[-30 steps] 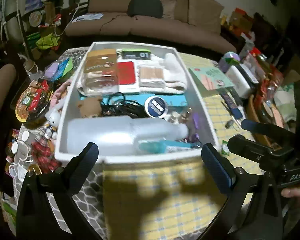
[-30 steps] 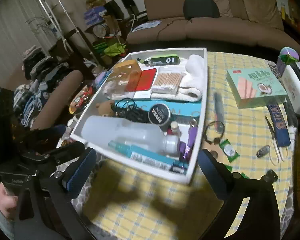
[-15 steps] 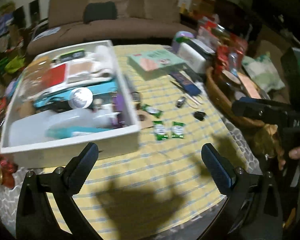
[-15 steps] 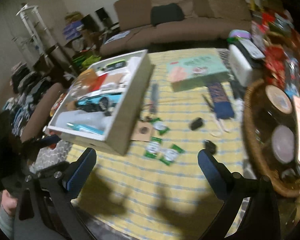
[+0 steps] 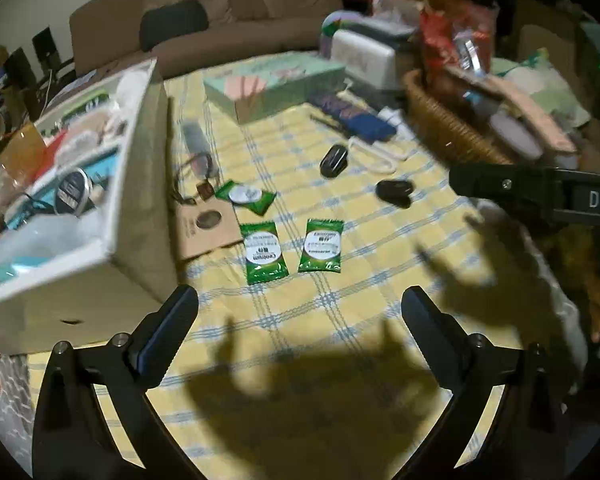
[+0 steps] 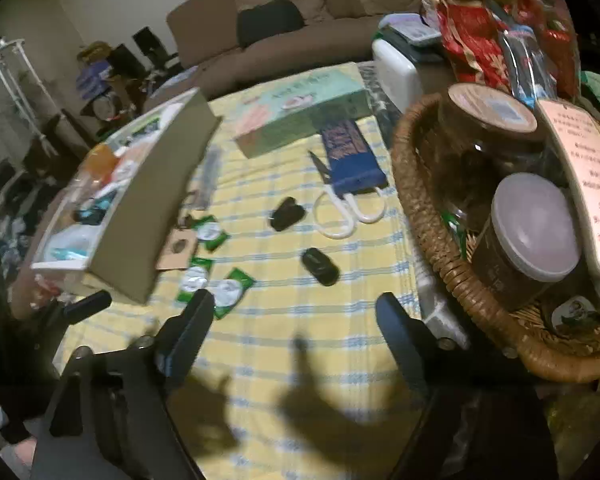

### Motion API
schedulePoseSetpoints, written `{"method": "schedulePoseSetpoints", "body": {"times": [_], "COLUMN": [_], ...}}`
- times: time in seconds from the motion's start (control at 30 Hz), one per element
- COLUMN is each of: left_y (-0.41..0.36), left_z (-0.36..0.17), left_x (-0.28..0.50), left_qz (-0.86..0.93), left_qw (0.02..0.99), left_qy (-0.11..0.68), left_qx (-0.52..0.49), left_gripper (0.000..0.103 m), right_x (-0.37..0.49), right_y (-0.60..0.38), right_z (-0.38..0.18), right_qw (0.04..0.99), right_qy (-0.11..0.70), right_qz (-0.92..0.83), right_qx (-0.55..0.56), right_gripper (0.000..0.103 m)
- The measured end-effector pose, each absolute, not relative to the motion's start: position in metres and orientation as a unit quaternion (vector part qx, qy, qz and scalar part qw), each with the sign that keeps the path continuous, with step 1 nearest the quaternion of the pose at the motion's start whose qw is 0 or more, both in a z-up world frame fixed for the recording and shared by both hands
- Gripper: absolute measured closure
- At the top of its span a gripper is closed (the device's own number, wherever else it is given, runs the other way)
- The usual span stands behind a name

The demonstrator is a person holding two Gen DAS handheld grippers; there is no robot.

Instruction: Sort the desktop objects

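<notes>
Three green sachets (image 5: 292, 236) are seen flat on the yellow checked tabletop (image 5: 340, 320), just right of the white organiser box (image 5: 112, 216) and beside a brown card (image 5: 208, 228). Beyond them lie two small black objects (image 5: 394, 193), well apart from each other, and white-handled scissors (image 6: 342, 210) partly covered by a blue pouch (image 6: 352, 152). A pale green carton (image 5: 272, 84) is placed farther back, and a wicker basket (image 6: 440, 264) holding jars stands at the right edge.

Compared with the view a second ago, when the box filled the centre of both views, the box is now displaced to the left side, and the sachets and open cloth are centred; both views are lower and nearer the tabletop.

The left gripper (image 5: 300, 308) is held wide open above bare cloth, with nothing between its jaws. The right gripper (image 6: 296, 316) is open but closing, its jaws narrower than before, with only cloth between them; its left finger (image 6: 192, 320) overlaps one sachet in the view.
</notes>
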State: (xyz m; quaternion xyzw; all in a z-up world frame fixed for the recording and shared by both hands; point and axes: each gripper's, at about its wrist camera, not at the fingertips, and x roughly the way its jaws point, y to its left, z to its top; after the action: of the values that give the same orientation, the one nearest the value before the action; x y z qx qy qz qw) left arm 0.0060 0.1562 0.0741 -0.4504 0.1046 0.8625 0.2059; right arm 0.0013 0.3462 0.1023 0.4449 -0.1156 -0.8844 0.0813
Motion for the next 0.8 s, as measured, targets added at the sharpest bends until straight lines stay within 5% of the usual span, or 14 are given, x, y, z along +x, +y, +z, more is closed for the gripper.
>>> {"method": "schedulePoseSetpoints", "body": {"times": [0.2,0.27,0.43,0.57,0.8], "left_y": [0.165,0.167,0.172,0.174,0.177], "left_z": [0.048,0.040,0.024,0.019,0.022], "left_x": [-0.023,-0.034,-0.039,-0.033,-0.034], "left_qz": [0.863,0.860,0.866,0.870,0.871], "left_qw": [0.185,0.178,0.153,0.152,0.166], "left_qy": [0.083,0.083,0.096,0.085,0.061], "left_qx": [-0.463,-0.471,-0.466,-0.461,-0.458], "left_gripper": [0.002,0.002,0.001,0.016,0.026], "right_x": [-0.019,-0.024,-0.034,-0.040,-0.049], "right_y": [0.352,0.349,0.340,0.337,0.334], "right_z": [0.076,0.071,0.062,0.056,0.046], "right_qw": [0.069,0.075,0.083,0.083,0.093], "right_qy": [-0.110,-0.088,-0.052,-0.035,-0.029], "right_qz": [-0.883,-0.885,-0.884,-0.884,-0.880], "right_qx": [0.451,0.451,0.457,0.458,0.466], "right_gripper": [0.030,0.042,0.046,0.046,0.054]}}
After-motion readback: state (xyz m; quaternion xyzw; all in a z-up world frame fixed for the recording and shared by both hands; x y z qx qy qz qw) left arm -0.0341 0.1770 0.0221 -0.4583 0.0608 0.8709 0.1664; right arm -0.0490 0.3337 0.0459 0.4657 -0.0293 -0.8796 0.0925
